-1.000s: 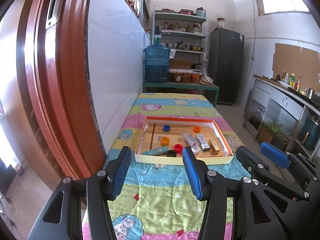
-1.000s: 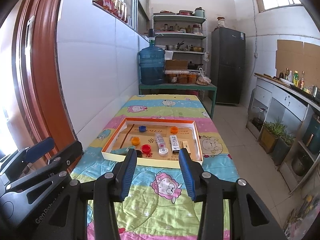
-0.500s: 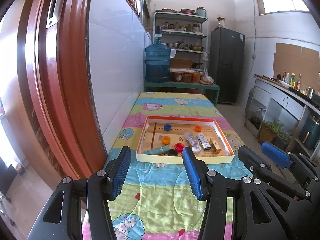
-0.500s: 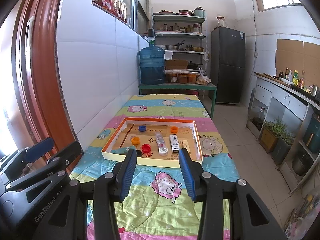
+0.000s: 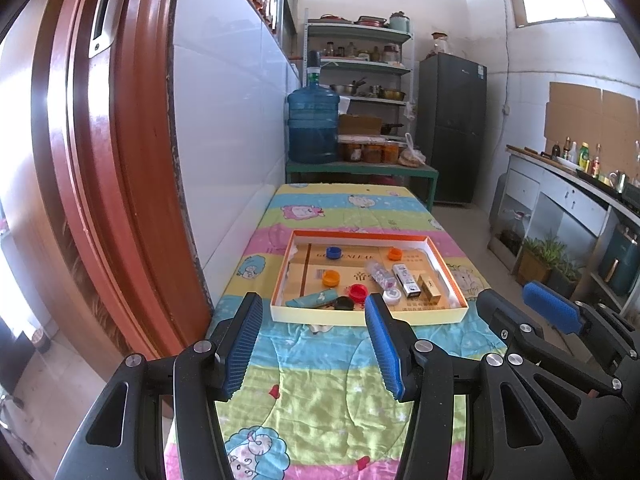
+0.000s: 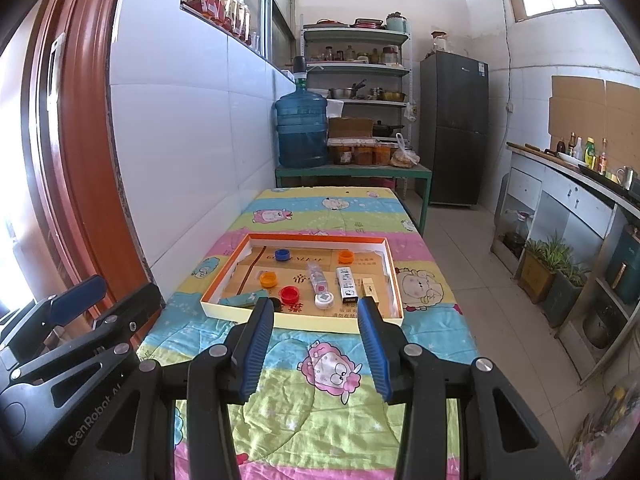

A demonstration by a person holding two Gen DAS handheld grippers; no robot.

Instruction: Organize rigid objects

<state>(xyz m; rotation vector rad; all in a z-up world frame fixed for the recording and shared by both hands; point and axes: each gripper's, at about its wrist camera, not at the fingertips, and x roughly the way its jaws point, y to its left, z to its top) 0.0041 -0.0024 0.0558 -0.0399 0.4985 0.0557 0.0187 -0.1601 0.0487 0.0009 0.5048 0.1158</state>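
Nothing has moved since the earlier frames: both grippers hover in the same spots over the quilt-covered table point(image 6: 320, 408), just short of the shallow cardboard tray point(image 6: 304, 322). On the left gripper point(image 5: 312, 346) the jaws are spread with nothing between them; on the right gripper point(image 6: 316, 348) they are likewise parted and empty. Inside the tray lie the loose pieces: a blue cap point(image 6: 282, 255) and an orange cap point(image 6: 346, 256) toward its far wall, a second orange cap point(image 6: 268, 279) and a red cap point(image 6: 289, 293) nearer the middle, a teal tube point(image 6: 240, 299) at its near left corner, and a small gold box point(image 6: 370, 289) by its right wall.
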